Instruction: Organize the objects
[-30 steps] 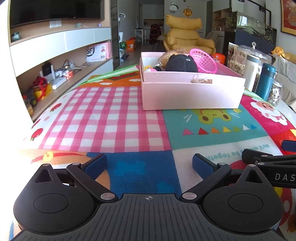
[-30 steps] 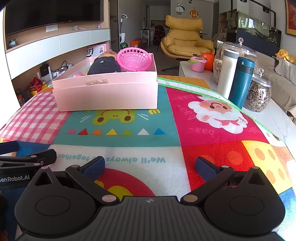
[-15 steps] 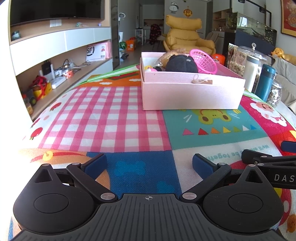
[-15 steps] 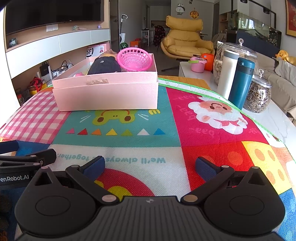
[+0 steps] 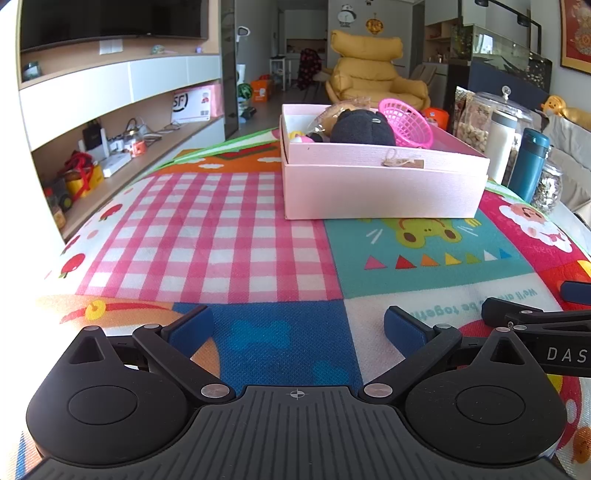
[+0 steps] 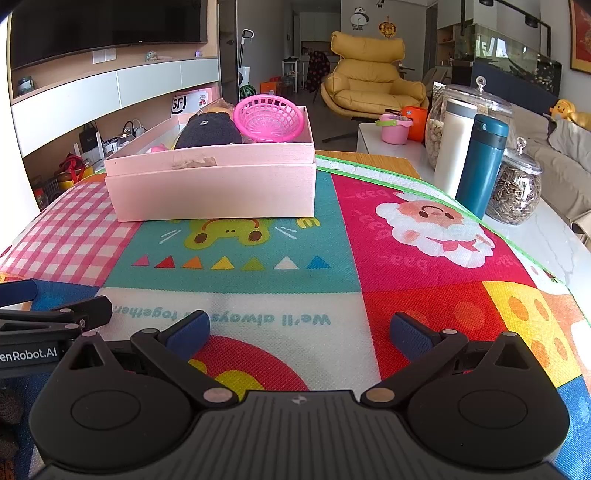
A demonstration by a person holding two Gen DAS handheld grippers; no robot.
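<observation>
Bare mat (image 6: 258,258) before pink box (image 6: 214,195)

Your pink box (image 5: 384,192) wall hides lower contents; small items behind black plush (image 5: 360,127) unidentifiable; right gripper (image 5: 576,291) cut by frame edge.

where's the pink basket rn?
In the pink box, far right corner, tilted beside the black plush: pink basket sits upper centre in the right wrist view, upper right of centre in the left wrist view.

We are looking at a home living room, indicated by a yellow armchair (image 6: 373,86), a wall-mounted television (image 5: 110,20) above shelving (image 5: 122,122), a sofa (image 6: 561,162), and a patterned children's mat (image 6: 295,258).
</observation>
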